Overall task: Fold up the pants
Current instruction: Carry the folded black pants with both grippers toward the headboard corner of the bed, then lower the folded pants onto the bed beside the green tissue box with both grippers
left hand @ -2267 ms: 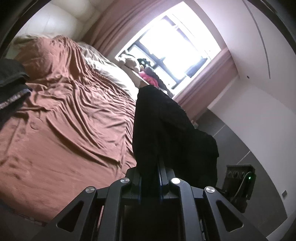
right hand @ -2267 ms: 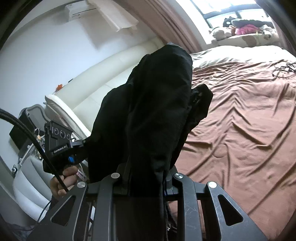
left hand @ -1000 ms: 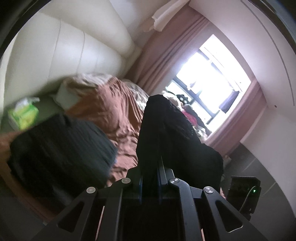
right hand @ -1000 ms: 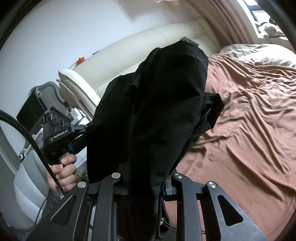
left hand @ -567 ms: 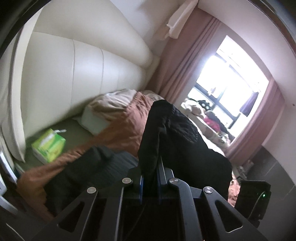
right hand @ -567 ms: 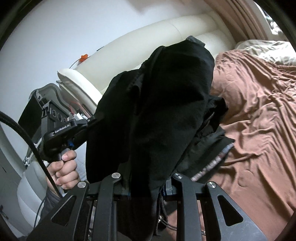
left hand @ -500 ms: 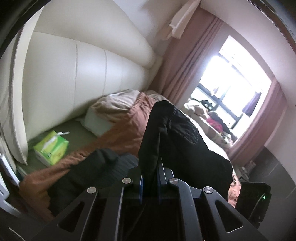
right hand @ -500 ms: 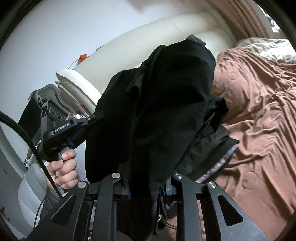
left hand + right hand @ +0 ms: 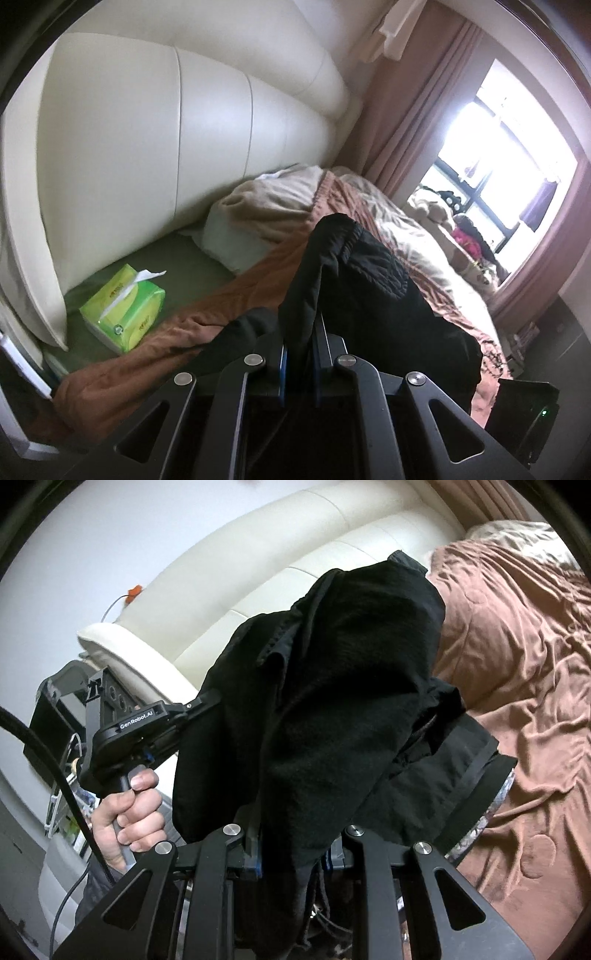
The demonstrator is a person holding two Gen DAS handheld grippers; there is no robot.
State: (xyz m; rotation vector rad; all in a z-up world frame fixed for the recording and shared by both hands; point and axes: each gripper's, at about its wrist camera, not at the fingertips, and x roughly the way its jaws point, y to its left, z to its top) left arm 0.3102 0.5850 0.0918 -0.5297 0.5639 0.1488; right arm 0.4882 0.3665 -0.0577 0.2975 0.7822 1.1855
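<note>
The black pants (image 9: 362,295) hang bunched in the air above the brown bedspread (image 9: 155,354), held at two spots. My left gripper (image 9: 298,354) is shut on a fold of the pants, which rises between its fingers. My right gripper (image 9: 291,853) is shut on another thick fold of the black pants (image 9: 340,686), which fill the middle of the right wrist view. There the left gripper (image 9: 201,705) shows at the left, gripped by a hand (image 9: 125,812), its tip buried in the cloth. A stack of folded dark clothes (image 9: 469,786) lies on the bed under the pants.
A cream padded headboard (image 9: 207,110) stands ahead. A green tissue pack (image 9: 123,308) lies on the green sheet by it, next to a beige pillow (image 9: 258,221). The window (image 9: 517,177) and curtains are far right. Brown bedspread (image 9: 524,664) stretches to the right.
Both grippers have swung with the pants from over the open bed toward the headboard end. The tissue pack and pillow came into view; the dark stack now lies under the pants.
</note>
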